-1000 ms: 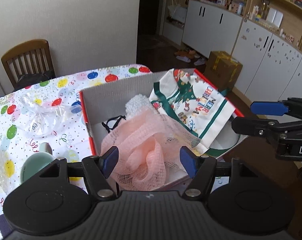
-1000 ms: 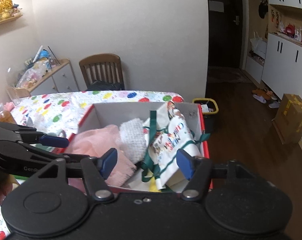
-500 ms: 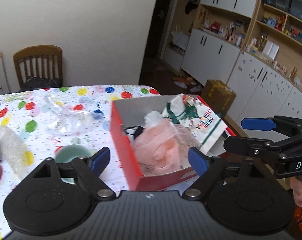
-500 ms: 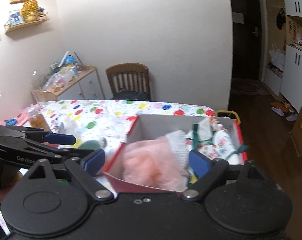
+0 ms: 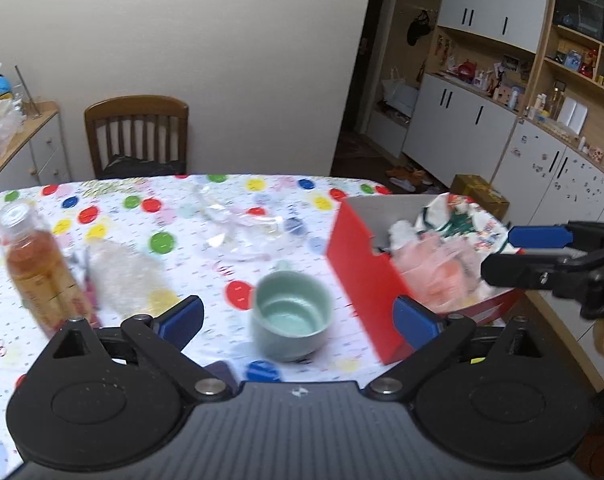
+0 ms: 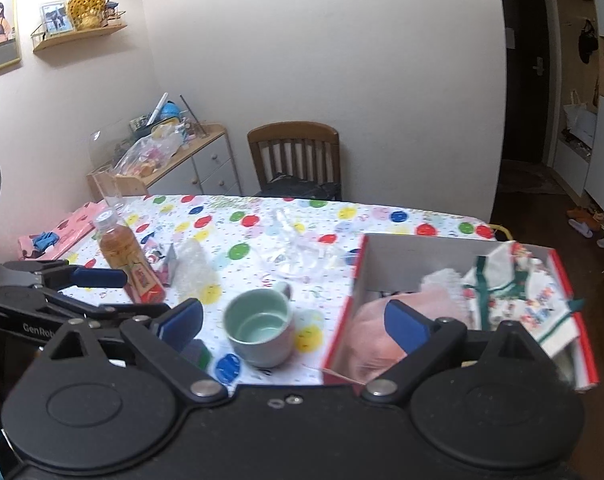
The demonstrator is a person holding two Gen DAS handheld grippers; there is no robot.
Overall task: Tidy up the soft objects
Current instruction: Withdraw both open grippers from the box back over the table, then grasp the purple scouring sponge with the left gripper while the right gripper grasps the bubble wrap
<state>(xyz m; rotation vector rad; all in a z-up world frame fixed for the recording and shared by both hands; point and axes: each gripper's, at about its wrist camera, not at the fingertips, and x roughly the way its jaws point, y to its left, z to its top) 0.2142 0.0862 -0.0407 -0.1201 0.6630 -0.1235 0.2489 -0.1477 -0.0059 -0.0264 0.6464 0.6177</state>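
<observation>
A red box [image 5: 361,280] [image 6: 343,320] stands at the table's right end. It holds a pink mesh puff [image 5: 441,268] [image 6: 373,340], a white knitted piece [image 6: 441,280] and a printed cloth with green trim [image 5: 461,220] [image 6: 517,296]. My left gripper [image 5: 298,316] hangs back over the table in front of a green cup, jaws opening, nothing between them. My right gripper [image 6: 294,318] is back too, jaws opening and empty. Bubble wrap [image 5: 118,272] [image 6: 192,264] and a crumpled clear plastic bag [image 5: 238,228] [image 6: 298,248] lie on the dotted tablecloth.
The green cup [image 5: 292,316] [image 6: 260,328] stands left of the box. A bottle of tea [image 5: 38,268] [image 6: 126,256] stands at the left beside the bubble wrap. A wooden chair [image 5: 138,136] is at the table's far side. A pink bag [image 6: 58,236] lies at the far left corner.
Both grippers have pulled back from the box and swung left, and their jaws have widened. The pink puff stays in the box. The cup and the bottle have come into view.
</observation>
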